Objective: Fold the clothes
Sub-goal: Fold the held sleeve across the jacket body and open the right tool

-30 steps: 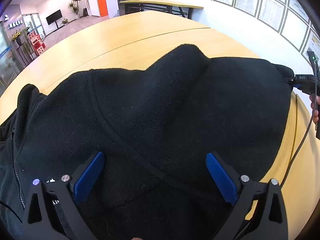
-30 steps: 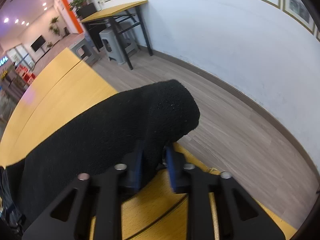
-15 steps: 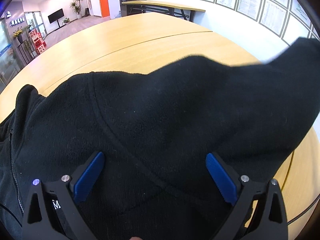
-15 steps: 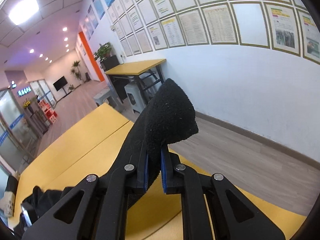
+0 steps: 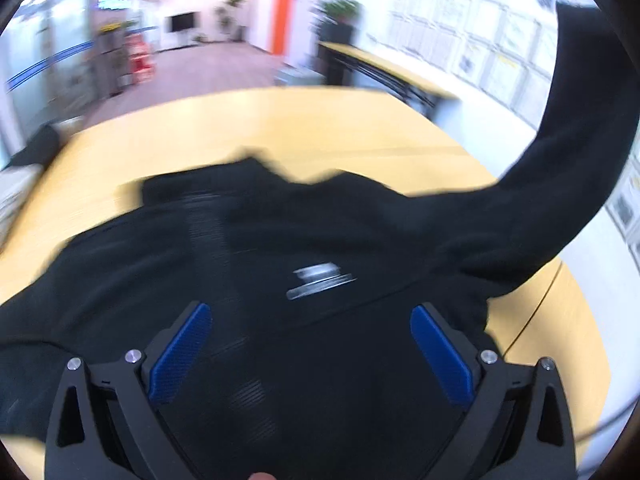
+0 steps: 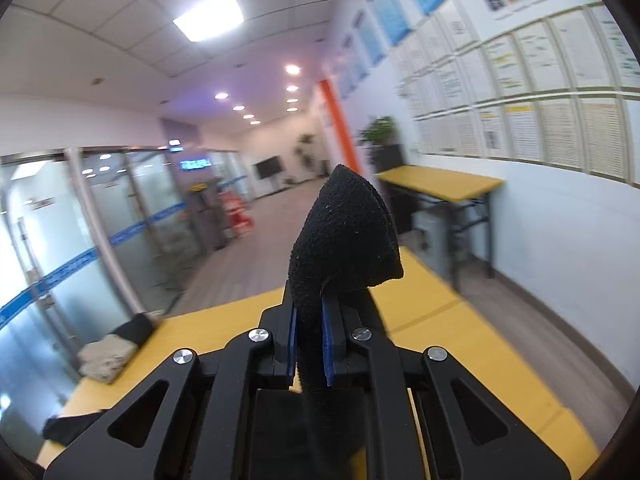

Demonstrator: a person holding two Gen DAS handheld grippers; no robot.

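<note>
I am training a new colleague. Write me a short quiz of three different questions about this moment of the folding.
1. True or false: the right gripper is shut on the cuff of the black fleece sleeve.
2. Choose one. The left gripper is: A) shut on the collar; B) open above the black fleece jacket; C) holding a cable.
3. In the left wrist view, where does the lifted sleeve rise: at the left or at the right of the picture?

Key: 1 true; 2 B; 3 at the right, above the rounded yellow wooden table.
</note>
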